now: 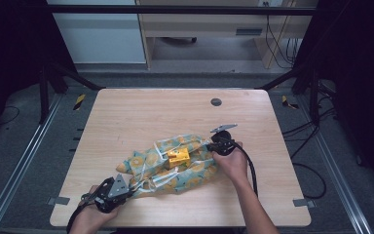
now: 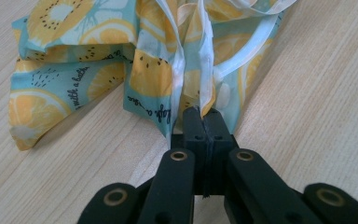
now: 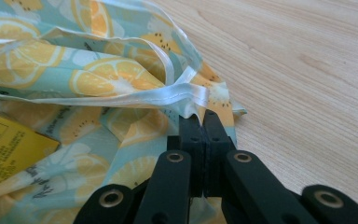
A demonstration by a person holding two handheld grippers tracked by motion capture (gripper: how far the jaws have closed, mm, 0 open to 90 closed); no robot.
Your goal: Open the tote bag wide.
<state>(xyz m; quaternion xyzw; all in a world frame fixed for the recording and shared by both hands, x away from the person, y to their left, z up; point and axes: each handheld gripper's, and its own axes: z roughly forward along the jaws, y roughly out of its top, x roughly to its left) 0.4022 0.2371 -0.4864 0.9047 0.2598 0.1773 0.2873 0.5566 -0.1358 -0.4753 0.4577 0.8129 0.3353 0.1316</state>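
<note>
A crumpled cloth bag [image 1: 185, 168] printed with orange slices on pale blue lies on the wooden table [image 1: 126, 112], front of centre. A yellow box [image 1: 178, 157] rests on top of it. At the bag's near left end, my left gripper [image 1: 126, 191] is shut on a fold with a white strap [image 2: 200, 93]. My right gripper [image 1: 214, 141] is shut on the white-hemmed edge [image 3: 191, 95] at the bag's right end. The yellow box [image 3: 9, 149] lies to the left in the right gripper view.
A small dark round grommet [image 1: 216, 102] sits near the table's far edge. Bare wood surrounds the bag on all sides. Black cables [image 1: 248, 165] trail from the grippers, and metal frame rails [image 1: 19, 161] run along both sides of the table.
</note>
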